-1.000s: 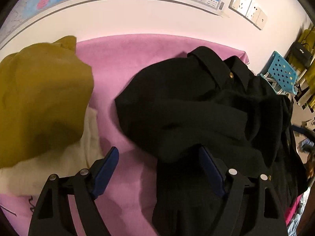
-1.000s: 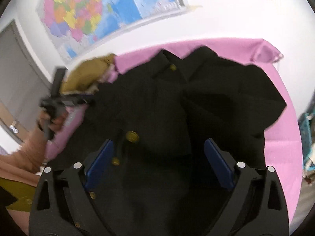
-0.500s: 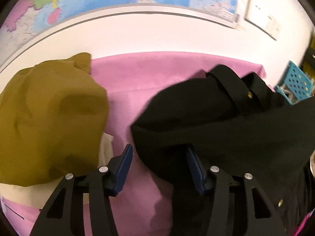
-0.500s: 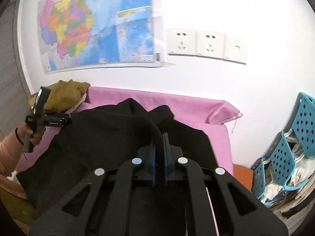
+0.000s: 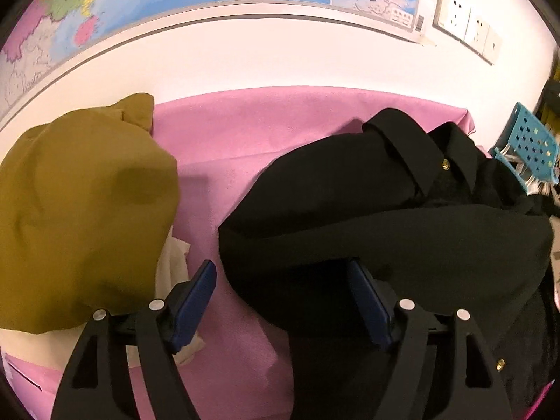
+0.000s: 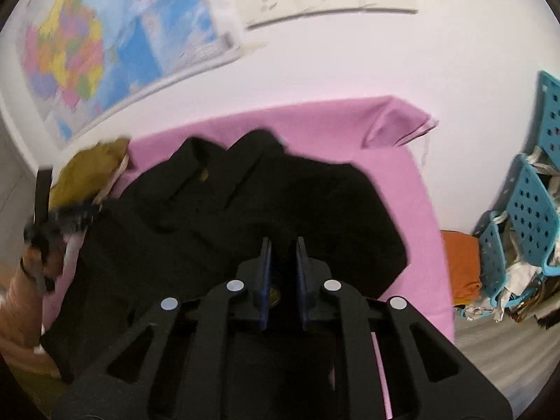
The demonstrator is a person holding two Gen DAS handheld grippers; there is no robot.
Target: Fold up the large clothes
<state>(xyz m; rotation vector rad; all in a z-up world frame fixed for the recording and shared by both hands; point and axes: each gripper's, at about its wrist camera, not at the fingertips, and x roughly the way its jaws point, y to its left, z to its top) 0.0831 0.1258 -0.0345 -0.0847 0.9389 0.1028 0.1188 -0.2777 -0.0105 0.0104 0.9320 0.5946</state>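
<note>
A black coat point(image 5: 367, 210) with gold buttons lies crumpled on the pink cloth point(image 5: 245, 133). My left gripper point(image 5: 283, 294) is open and its jaws are widening. The coat's near left edge lies between them and drapes over the right finger point(image 5: 371, 301), and the pads do not press it. In the right wrist view the coat point(image 6: 245, 203) spreads ahead. My right gripper point(image 6: 282, 245) is nearly shut on a fold of it, with a gold button showing between the pads, and its jaws are easing apart slightly. The left gripper point(image 6: 42, 210) and a hand appear blurred at the far left.
A mustard garment point(image 5: 80, 203) is piled on a cream one point(image 5: 173, 259) at the left of the cloth. Blue perforated baskets point(image 6: 532, 206) and an orange cloth point(image 6: 462, 266) stand off the table's right end. A wall with a map and sockets is close behind.
My right gripper went from wide open over the coat to shut on a fold and shifted sideways with it. The left gripper narrowed, then widened again, staying near the coat's left edge.
</note>
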